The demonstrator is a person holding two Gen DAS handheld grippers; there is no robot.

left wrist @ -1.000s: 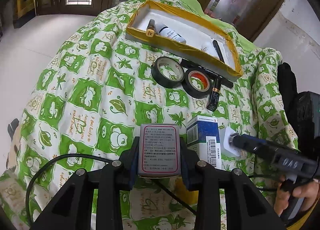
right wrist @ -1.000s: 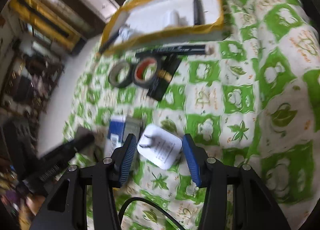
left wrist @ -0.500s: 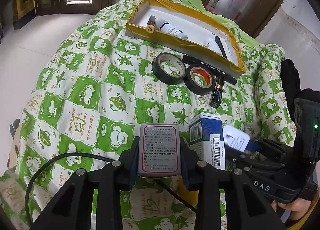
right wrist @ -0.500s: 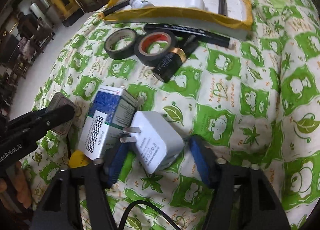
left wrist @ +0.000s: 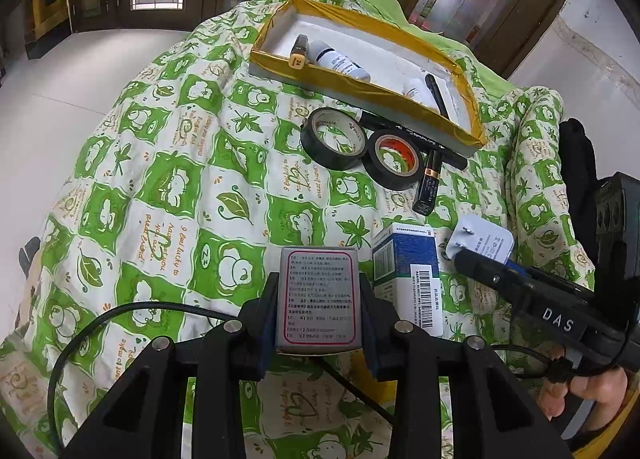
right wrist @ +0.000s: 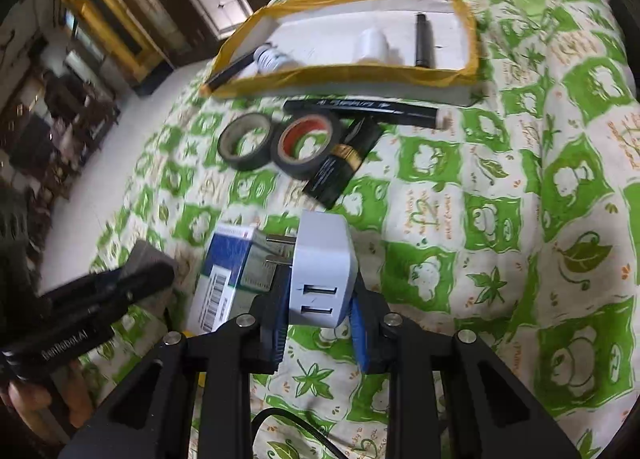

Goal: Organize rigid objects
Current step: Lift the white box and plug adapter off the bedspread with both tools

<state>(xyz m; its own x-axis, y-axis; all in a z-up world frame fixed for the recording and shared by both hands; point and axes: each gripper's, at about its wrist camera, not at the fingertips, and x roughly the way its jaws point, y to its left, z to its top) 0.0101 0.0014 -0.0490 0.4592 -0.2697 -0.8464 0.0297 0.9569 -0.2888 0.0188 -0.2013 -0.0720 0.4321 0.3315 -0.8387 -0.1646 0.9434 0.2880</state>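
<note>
My left gripper (left wrist: 318, 323) is shut on a grey tin box with a pink-bordered label (left wrist: 318, 295), held just above the quilt. My right gripper (right wrist: 318, 319) is shut on a white USB wall charger (right wrist: 322, 271), prongs pointing left; it also shows in the left wrist view (left wrist: 482, 243). A blue and white carton (left wrist: 408, 275) lies between the two grippers. Farther off lie two black tape rolls (left wrist: 334, 137) (left wrist: 395, 158), a black lipstick tube (left wrist: 429, 187) and a long black pen (right wrist: 368, 109), beside a yellow-taped white tray (left wrist: 360, 85).
The tray holds a small white bottle (left wrist: 338, 61), a brown tube (left wrist: 298, 51), a white cap (right wrist: 372, 45) and a black pen (right wrist: 424, 39). Everything rests on a green and white quilt (left wrist: 168, 187) that slopes off at its edges. A black cable (left wrist: 120, 311) runs under my left gripper.
My right gripper has closed on the white charger and lifted it off the quilt, turning it so the USB ports face the camera. My left gripper still holds the tin box, unmoved.
</note>
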